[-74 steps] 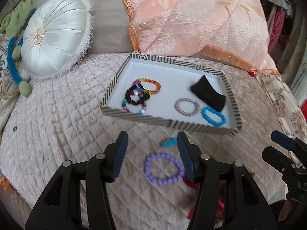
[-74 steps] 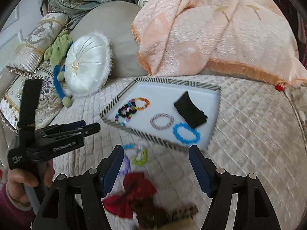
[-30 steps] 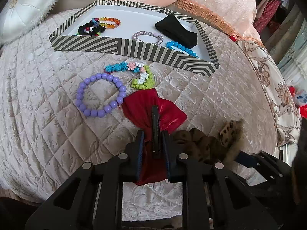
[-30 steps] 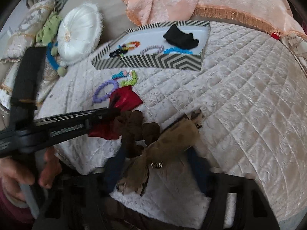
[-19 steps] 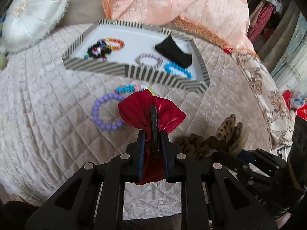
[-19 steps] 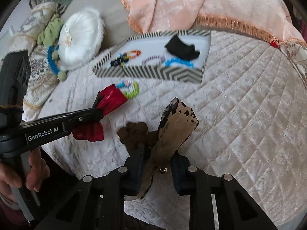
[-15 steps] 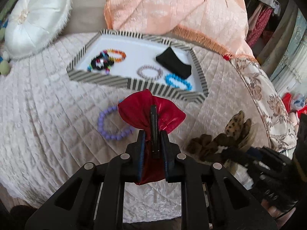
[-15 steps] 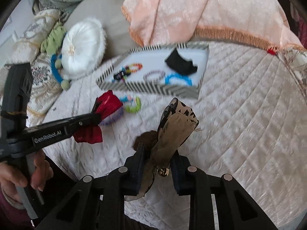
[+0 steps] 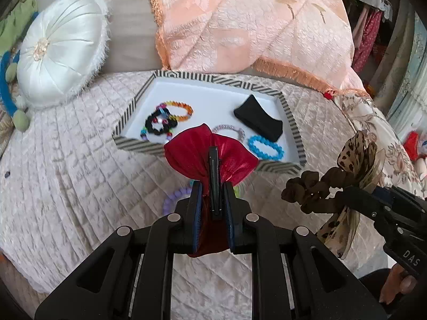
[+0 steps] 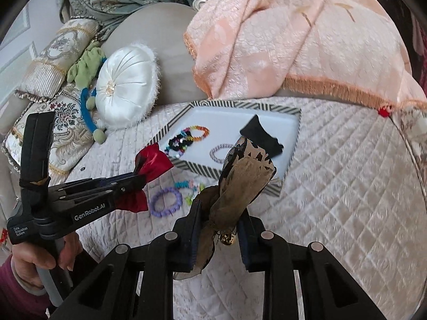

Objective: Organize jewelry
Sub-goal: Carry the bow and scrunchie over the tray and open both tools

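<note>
1. At the bottom centre of the left wrist view, the left tool (image 9: 212, 200) is pinching a red bow (image 9: 210, 157) by its black clip, now lifted off the bed (image 9: 66, 186).
2. In the lower middle of the right wrist view, the right tool (image 10: 217, 229), having just closed, is gripping a brown leopard-print bow (image 10: 240, 184), raised too.
3. Above both bows, the striped tray (image 9: 291, 122) is holding bracelets and a black piece; both bows look ready to go in.
4. Below the tray, a purple bracelet (image 10: 165, 202) and a green-blue one are lying on the bed, not yet sorted.
</note>
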`<state>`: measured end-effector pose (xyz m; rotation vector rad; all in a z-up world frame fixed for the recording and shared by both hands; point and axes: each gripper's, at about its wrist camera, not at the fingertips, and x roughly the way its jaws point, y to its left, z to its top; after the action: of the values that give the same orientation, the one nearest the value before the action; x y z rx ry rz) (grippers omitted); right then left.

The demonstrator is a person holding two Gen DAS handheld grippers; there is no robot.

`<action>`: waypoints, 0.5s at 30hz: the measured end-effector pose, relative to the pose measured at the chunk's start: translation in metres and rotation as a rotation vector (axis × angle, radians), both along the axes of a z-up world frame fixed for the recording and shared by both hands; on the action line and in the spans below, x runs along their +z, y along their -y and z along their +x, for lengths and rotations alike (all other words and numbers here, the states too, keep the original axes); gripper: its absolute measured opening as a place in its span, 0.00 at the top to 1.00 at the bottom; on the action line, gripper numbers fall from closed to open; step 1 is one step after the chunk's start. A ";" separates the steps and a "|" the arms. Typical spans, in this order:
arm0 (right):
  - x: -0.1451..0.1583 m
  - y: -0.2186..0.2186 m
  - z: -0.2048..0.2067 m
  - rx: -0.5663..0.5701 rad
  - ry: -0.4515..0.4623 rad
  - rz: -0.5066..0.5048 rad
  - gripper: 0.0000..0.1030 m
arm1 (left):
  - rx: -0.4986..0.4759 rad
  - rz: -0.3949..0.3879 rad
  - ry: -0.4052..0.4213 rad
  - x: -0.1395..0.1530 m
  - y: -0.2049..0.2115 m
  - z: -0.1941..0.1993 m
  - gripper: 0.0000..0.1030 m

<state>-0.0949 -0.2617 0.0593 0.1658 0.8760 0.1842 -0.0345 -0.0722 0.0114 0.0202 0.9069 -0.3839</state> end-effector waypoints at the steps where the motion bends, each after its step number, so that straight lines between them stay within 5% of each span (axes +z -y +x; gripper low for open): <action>1: 0.001 -0.001 0.002 0.002 0.002 -0.001 0.77 | 0.003 0.003 0.004 0.001 0.000 0.003 0.86; 15: 0.006 -0.001 0.064 0.048 0.018 -0.043 0.77 | 0.038 0.044 0.016 -0.002 0.000 0.059 0.86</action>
<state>-0.0308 -0.2606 0.0656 0.1031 0.8657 0.2118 0.0241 -0.0719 0.0093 0.0468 0.8987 -0.3282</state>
